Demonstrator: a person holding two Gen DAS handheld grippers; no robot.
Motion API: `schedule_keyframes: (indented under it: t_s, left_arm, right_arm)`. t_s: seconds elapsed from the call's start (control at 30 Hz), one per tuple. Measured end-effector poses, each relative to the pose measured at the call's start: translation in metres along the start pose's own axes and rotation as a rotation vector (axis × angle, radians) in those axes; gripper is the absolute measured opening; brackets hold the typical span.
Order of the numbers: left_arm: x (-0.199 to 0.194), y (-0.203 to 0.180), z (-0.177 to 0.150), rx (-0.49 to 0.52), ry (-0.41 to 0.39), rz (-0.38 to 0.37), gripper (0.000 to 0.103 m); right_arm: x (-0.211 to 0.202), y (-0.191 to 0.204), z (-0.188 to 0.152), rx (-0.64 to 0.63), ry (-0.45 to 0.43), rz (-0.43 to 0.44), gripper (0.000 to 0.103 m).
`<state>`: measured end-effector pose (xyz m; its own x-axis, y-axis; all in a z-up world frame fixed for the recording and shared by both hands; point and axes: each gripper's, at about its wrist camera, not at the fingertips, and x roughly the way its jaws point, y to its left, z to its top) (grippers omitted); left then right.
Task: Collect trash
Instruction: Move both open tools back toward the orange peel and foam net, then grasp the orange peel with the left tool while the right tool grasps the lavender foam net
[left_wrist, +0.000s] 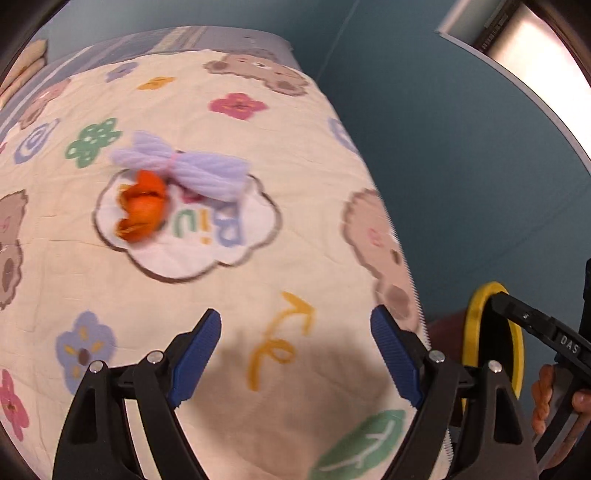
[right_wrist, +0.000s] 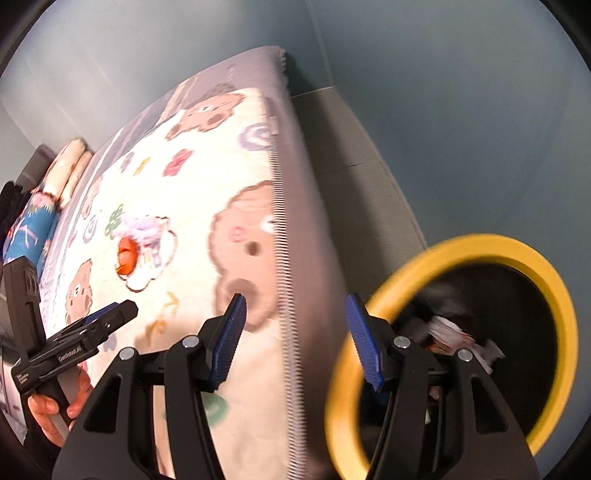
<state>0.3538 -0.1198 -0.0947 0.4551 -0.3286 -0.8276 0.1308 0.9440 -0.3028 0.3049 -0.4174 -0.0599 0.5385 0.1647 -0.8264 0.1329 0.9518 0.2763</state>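
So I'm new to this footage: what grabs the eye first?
The orange crumpled scrap beside a lilac yarn bundle mid-blanket, on the white cloud patch. Then the yellow-rimmed bin beside the bed, trash already inside. Both claws, left and right, hang open.

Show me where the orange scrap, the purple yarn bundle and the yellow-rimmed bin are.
orange scrap (left_wrist: 142, 206), left wrist view, middle of the crumpled piece.
purple yarn bundle (left_wrist: 210, 171), left wrist view, thick right half of the skein.
yellow-rimmed bin (right_wrist: 532, 266), right wrist view, upper right of its yellow rim.
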Motion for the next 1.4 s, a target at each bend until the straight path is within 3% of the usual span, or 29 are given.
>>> schedule_keyframes:
  t_s: [0.3,0.67,0.93,1.23,1.4]
  left_arm:
    - [0.005,0.078,0.036,-0.119,-0.033,0.059,0.08]
    - [0.032,0.132,0.058,-0.183,-0.014,0.086,0.08]
    - [0.053,0.148,0.067,-0.195,0.011,0.079,0.08]
    - [0.059,0.146,0.07,-0.161,-0.003,0.083,0.079]
    - [0.062,0.139,0.066,-0.13,-0.005,0.065,0.061]
  right_arm:
    - [0.051,0.089,0.034,-0.137,0.055,0.071,0.054]
    - [0.126,0.182,0.077,-0.259,0.141,0.094,0.054]
    - [0.18,0.214,0.103,-0.288,0.195,0.12,0.054]
    - [0.221,0.236,0.108,-0.313,0.25,0.135,0.052]
    - [0.231,0.236,0.103,-0.31,0.271,0.148,0.047]
